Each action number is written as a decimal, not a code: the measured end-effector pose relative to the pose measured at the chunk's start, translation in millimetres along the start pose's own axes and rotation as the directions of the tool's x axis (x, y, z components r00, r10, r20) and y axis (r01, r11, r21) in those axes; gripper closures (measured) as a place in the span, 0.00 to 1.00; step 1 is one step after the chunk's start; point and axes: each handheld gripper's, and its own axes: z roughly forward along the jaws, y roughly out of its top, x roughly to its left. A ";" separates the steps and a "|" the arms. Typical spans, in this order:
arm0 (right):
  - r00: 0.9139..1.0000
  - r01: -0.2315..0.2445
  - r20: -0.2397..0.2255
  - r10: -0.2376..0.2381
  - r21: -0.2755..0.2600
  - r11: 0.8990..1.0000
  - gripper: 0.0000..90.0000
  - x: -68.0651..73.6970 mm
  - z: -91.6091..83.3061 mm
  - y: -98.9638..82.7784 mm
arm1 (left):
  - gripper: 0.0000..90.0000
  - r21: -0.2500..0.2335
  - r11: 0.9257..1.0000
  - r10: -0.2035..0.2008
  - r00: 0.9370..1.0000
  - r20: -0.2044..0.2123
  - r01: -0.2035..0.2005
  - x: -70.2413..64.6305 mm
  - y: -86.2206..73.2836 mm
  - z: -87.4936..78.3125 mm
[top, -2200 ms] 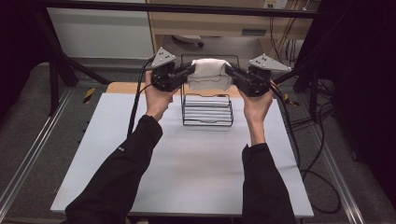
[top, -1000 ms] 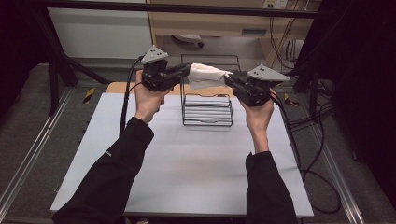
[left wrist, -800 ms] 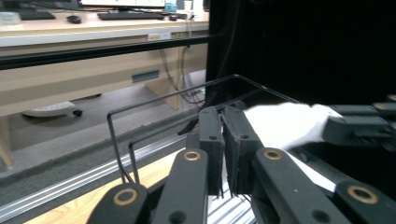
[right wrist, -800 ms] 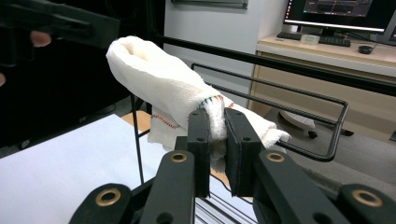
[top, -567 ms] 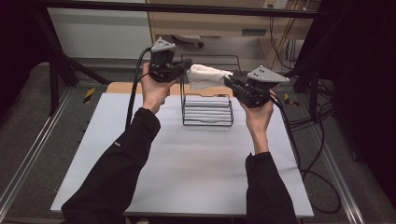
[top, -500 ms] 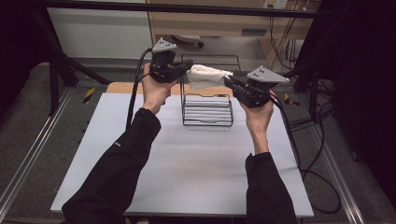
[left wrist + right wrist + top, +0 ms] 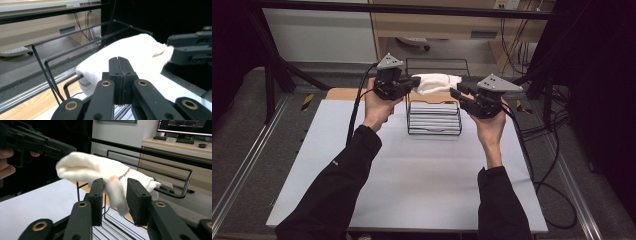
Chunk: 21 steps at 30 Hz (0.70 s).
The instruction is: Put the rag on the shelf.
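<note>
A white towel [image 7: 437, 82] with a small coloured stitch hangs in the air over a black wire rack [image 7: 434, 131]. My left gripper [image 7: 413, 83] is shut on the towel's left end; in the left gripper view the towel [image 7: 135, 50] bulges just past the closed gripper [image 7: 119, 61]. My right gripper [image 7: 456, 93] stands open at the towel's right end. In the right gripper view a blurred corner of the towel [image 7: 85, 170] dangles between the spread jaws of that gripper [image 7: 113, 186], touching neither pad. The left gripper [image 7: 50, 147] shows at the towel's far end.
The rack stands at the back middle of a white table sheet [image 7: 412, 175], with a tall rail frame [image 7: 175, 170] behind it. A wooden board [image 7: 342, 93] edges the far left corner. Cables [image 7: 542, 150] trail off the right side.
The towel has come up off the rack. My left gripper rose and drew inward with it. My right gripper dropped slightly and now stands open at the towel's corner.
</note>
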 end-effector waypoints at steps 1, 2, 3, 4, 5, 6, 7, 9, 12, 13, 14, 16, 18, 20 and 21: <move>1.000 0.001 -0.004 -0.001 -0.003 1.000 0.74 -0.3 -1.5 0.3 | 0.99 0.002 1.000 0.003 1.000 -0.001 -0.003 -0.5 -1.4 0.8; 1.000 -0.004 -0.007 0.004 -0.010 1.000 0.74 -0.3 -2.9 0.9 | 0.99 0.005 1.000 0.006 1.000 -0.003 -0.006 -1.0 -2.7 1.8; 1.000 -0.009 -0.010 0.009 -0.013 1.000 0.74 -0.4 -3.9 1.4 | 0.99 0.012 1.000 0.008 1.000 -0.001 -0.008 -1.3 -4.1 2.9; 1.000 -0.016 -0.016 0.015 -0.008 1.000 0.76 -0.5 -4.3 1.8 | 0.99 0.016 1.000 0.009 1.000 0.000 -0.009 -2.0 -5.7 4.6; 1.000 -0.020 -0.018 0.020 -0.001 1.000 0.80 -0.4 -4.0 2.0 | 0.99 0.023 1.000 0.012 1.000 -0.001 -0.012 -2.7 -7.3 6.2; 1.000 -0.025 -0.019 0.025 0.006 1.000 0.84 -0.5 -2.8 1.9 | 0.99 0.028 0.999 0.018 1.000 -0.003 -0.018 -3.5 -8.8 7.8; 0.999 -0.037 -0.019 0.037 0.016 0.999 0.87 -0.6 -1.0 1.5 | 0.99 0.034 0.999 0.025 1.000 -0.004 -0.025 -4.2 -10.2 9.2; 0.998 -0.050 -0.020 0.051 0.038 0.998 0.92 -0.4 4.1 0.0 | 0.99 0.041 0.999 0.032 0.999 -0.008 -0.031 -5.0 -12.6 11.3; 0.998 -0.058 -0.004 0.058 0.080 0.995 0.96 -1.2 13.3 -3.7 | 0.99 0.052 0.998 0.033 0.999 -0.011 -0.033 -4.3 -15.9 13.9; 0.998 -0.063 0.000 0.064 0.089 0.994 0.96 -2.2 16.2 -5.3 | 0.99 0.057 0.998 0.034 0.999 -0.012 -0.033 -4.0 -16.9 15.0; 0.997 -0.073 0.005 0.073 0.097 0.993 0.97 -3.1 18.5 -6.8 | 0.99 0.060 0.998 0.033 0.999 -0.014 -0.033 -3.8 -17.9 16.0; 0.996 -0.084 0.012 0.083 0.103 0.991 0.97 -4.5 22.8 -9.3 | 0.99 0.064 0.997 0.036 0.999 -0.019 -0.034 -3.1 -20.0 17.7; 0.996 -0.084 0.019 0.083 0.113 0.990 0.97 -5.3 26.8 -11.0 | 0.99 0.067 0.997 0.032 0.999 -0.021 -0.031 -2.4 -22.2 20.0; 0.997 -0.082 0.025 0.079 0.121 0.989 0.97 -5.6 30.6 -12.0 | 0.99 0.071 0.997 0.032 0.999 -0.024 -0.031 -1.6 -24.4 21.9; 0.996 -0.083 0.027 0.080 0.121 0.989 0.97 -5.9 32.4 -12.4 | 0.99 0.070 0.997 0.030 0.999 -0.028 -0.028 -1.4 -25.3 23.1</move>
